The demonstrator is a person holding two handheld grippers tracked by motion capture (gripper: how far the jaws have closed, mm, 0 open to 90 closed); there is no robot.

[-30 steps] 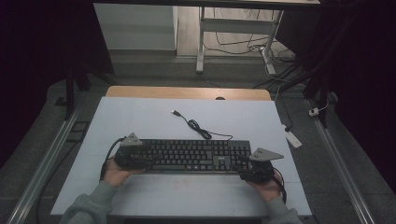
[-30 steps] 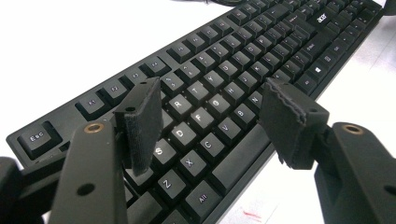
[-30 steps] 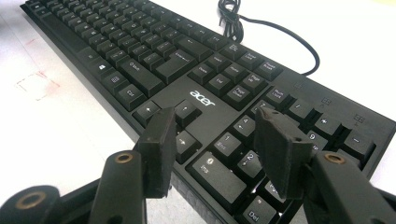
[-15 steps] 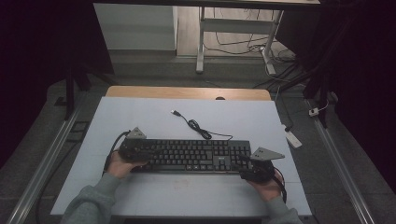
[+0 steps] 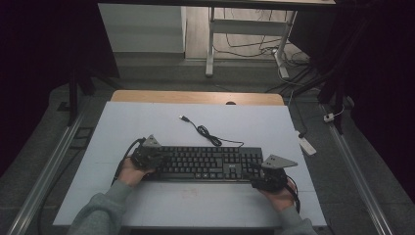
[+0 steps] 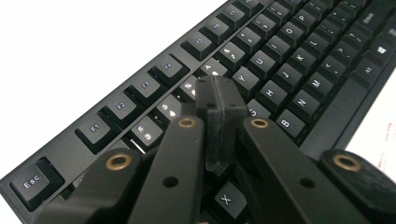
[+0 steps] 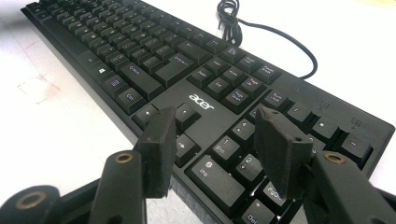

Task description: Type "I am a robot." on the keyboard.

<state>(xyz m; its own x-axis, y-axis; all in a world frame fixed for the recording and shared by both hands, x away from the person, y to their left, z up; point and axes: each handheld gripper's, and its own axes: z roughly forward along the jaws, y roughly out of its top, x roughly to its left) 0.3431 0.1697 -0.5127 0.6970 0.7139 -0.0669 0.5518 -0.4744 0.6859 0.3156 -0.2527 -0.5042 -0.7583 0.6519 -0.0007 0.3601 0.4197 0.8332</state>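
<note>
A black Acer keyboard (image 5: 208,164) lies across the white table sheet, and its cable (image 5: 205,132) curls away toward the back. My left gripper (image 5: 155,157) is over the keyboard's left end. Its jaws have just been closing and now stand shut, tip to tip, above the number and letter rows (image 6: 220,93), with nothing between them. My right gripper (image 5: 259,178) is at the right end. Its jaws are open over the arrow keys and number pad (image 7: 215,126), pads apart with only keys (image 7: 187,60) below them.
The white sheet (image 5: 147,127) covers the table, with a wooden strip (image 5: 195,97) at the far edge. Faint red marks (image 7: 37,86) are drawn on the sheet in front of the keyboard. A power strip (image 5: 307,145) lies on the floor to the right.
The left gripper has slid right, onto the keyboard's left end, and its jaws have closed. The right gripper and the keyboard have stayed put.
</note>
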